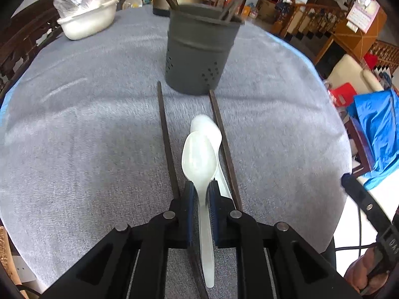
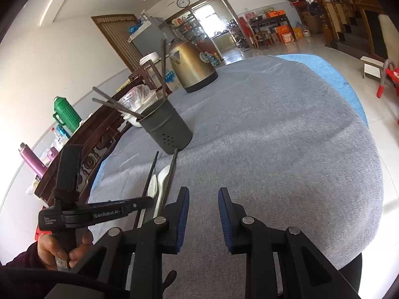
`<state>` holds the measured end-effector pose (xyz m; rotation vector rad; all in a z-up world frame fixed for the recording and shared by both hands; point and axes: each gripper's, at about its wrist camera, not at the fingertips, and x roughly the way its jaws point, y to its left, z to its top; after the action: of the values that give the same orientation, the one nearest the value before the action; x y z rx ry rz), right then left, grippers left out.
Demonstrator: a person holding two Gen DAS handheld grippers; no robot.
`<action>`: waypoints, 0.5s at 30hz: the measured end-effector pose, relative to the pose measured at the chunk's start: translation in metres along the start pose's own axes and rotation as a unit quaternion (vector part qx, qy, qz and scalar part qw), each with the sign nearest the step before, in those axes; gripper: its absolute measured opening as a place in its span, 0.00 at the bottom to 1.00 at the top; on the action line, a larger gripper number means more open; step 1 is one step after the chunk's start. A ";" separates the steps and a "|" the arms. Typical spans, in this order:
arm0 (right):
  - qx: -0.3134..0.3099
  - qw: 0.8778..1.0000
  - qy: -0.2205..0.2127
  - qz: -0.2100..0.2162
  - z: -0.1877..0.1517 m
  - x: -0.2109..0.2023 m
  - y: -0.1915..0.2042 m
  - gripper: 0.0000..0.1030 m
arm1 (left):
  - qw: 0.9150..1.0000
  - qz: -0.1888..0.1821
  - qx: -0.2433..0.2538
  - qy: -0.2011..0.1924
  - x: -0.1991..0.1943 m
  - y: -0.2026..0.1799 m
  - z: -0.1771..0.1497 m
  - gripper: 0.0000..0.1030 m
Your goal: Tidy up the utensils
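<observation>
Spoons and chopsticks lie on a round table with a grey cloth (image 1: 87, 124). The left gripper (image 1: 199, 191) is pinched tight on the neck of a white plastic spoon (image 1: 198, 157). The spoon's bowl points to the far side, and its handle runs back between the blue pads (image 1: 214, 199). A second white spoon (image 1: 208, 127) lies on the cloth just under and past the held one, a little to the right.

Two dark chopsticks lie on the cloth, one on each side of the spoons. The left chopstick (image 1: 167, 139) and the right chopstick (image 1: 222, 139) both point toward the far side. Their far tips end near a dark grey utensil cup (image 1: 197, 49) with small holes in its wall. The cup stands upright, and more dark chopsticks (image 2: 112, 104) stick out of its top.

The right gripper (image 2: 203, 199) is wide open with nothing between its fingers. It hangs over bare cloth, to the right of the spoons.

A gold kettle (image 2: 192, 67) stands at the far side of the table. A white bowl (image 1: 87, 22) with a plastic bag in it sits at the far left.
</observation>
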<state>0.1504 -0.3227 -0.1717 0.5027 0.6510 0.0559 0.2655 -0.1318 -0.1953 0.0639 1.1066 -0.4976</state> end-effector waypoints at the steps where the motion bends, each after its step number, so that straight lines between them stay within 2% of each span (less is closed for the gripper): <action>1: -0.007 1.000 0.005 0.001 0.000 0.002 0.004 0.26 | 1.000 -0.002 -0.003 -0.009 -0.006 0.001 0.000 0.12; 7: -0.037 0.998 0.043 0.018 0.007 0.023 0.030 0.26 | 0.999 0.002 -0.008 -0.043 -0.040 0.019 -0.002 0.12; 11: -0.054 0.994 0.080 0.048 0.012 0.049 0.057 0.26 | 0.999 0.019 -0.023 -0.032 -0.040 0.038 -0.012 0.12; 15: -0.054 0.989 0.122 0.066 0.008 0.077 0.072 0.25 | 0.999 0.024 -0.046 -0.001 -0.027 0.058 -0.024 0.12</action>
<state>0.2237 -0.2470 -0.1764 0.4362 0.8487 0.2802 0.2602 -0.0637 -0.1936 0.0104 1.1227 -0.4036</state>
